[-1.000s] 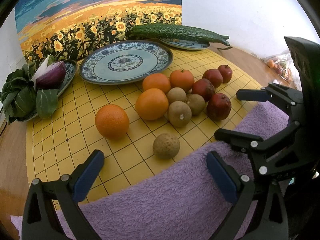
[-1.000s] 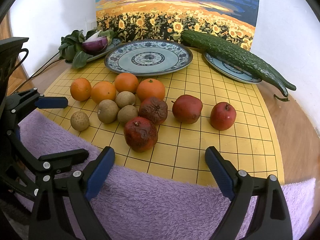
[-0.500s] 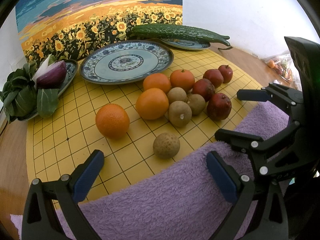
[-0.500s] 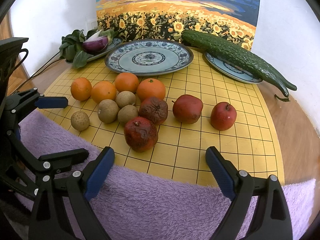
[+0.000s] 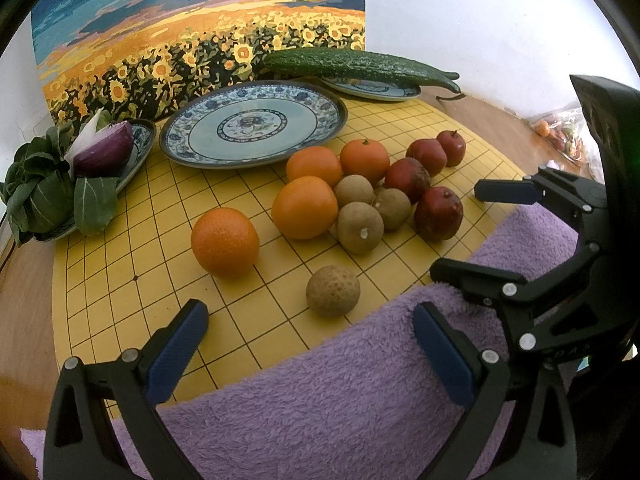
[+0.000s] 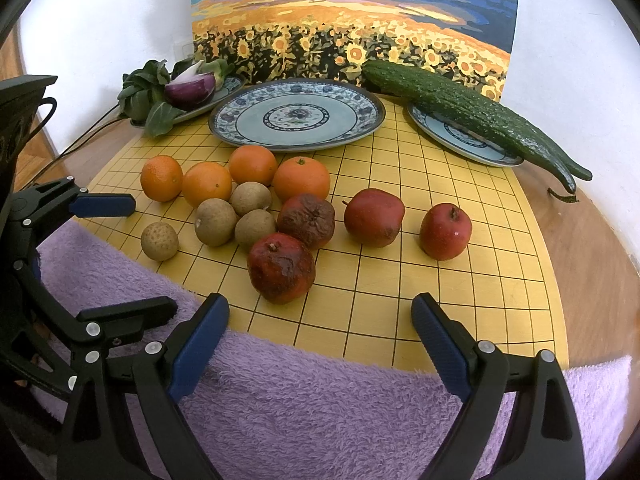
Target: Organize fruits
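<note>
- Left wrist view showed the left gripper (image 5: 306, 350) spread wide with nothing between its blue-padded fingers, poised over the fuzzy purple towel (image 5: 320, 408) at the near edge of the yellow gridded board (image 5: 120, 300).
- The right gripper (image 6: 320, 344) was equally wide apart and empty, also above the towel; each gripper appeared at the side of the other's view.
- Four round oranges (image 6: 206, 184) sat in a loose row on the board, just in front of the large blue-patterned ceramic plate (image 6: 360, 128), which held nothing.
- Three brown rough-skinned round fruits (image 6: 216, 222) clustered touching one another beside the oranges; a fourth (image 5: 333, 290) lay apart, nearest the towel.
- Four red, partly wrinkled fruits (image 6: 281, 268) lay to the right, the outer two (image 6: 445, 231) spaced apart.
- A long green cucumber (image 6: 472, 116) rested across a smaller plate (image 6: 452, 136); a halved purple onion (image 5: 104, 150) and leafy greens (image 5: 36, 188) filled a dish at left, before a sunflower painting (image 6: 352, 20).
</note>
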Demonstrator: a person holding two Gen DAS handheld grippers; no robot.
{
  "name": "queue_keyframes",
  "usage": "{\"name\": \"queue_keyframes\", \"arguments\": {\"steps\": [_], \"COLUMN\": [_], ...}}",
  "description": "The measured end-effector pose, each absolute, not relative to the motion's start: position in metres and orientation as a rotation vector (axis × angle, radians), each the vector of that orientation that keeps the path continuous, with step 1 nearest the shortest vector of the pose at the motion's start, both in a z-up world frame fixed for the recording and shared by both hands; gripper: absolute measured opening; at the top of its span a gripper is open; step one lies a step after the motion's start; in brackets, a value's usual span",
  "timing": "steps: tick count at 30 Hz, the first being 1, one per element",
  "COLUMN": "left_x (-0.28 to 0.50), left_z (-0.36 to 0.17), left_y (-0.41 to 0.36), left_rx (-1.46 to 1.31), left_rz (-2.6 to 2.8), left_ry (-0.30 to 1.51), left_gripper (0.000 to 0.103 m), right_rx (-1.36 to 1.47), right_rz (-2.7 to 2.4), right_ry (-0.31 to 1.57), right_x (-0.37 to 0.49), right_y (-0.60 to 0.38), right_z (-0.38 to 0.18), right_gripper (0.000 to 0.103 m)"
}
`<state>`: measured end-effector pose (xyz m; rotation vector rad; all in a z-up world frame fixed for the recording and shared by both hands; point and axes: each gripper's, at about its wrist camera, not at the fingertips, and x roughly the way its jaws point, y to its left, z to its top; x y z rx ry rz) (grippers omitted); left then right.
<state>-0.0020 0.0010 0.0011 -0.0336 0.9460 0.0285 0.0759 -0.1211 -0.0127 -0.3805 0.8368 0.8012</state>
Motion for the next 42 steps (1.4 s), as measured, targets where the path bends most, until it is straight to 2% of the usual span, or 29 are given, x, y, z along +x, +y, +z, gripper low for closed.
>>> {"name": "queue_keyframes", "arguments": {"steps": [42], "left_x": [-0.0022], "left_z": [0.0011], "left_y": [0.0011], "left_rx": [-0.034], "left_rz": [0.028], "left_ry": [0.945], "left_gripper": [0.103], "right_rx": [-0.373], "right_rz": [0.787], "right_ry": [0.832], "right_x": [0.0737], "right_y": [-0.1228], "right_z": [-0.0129], "right_gripper": [0.095]}}
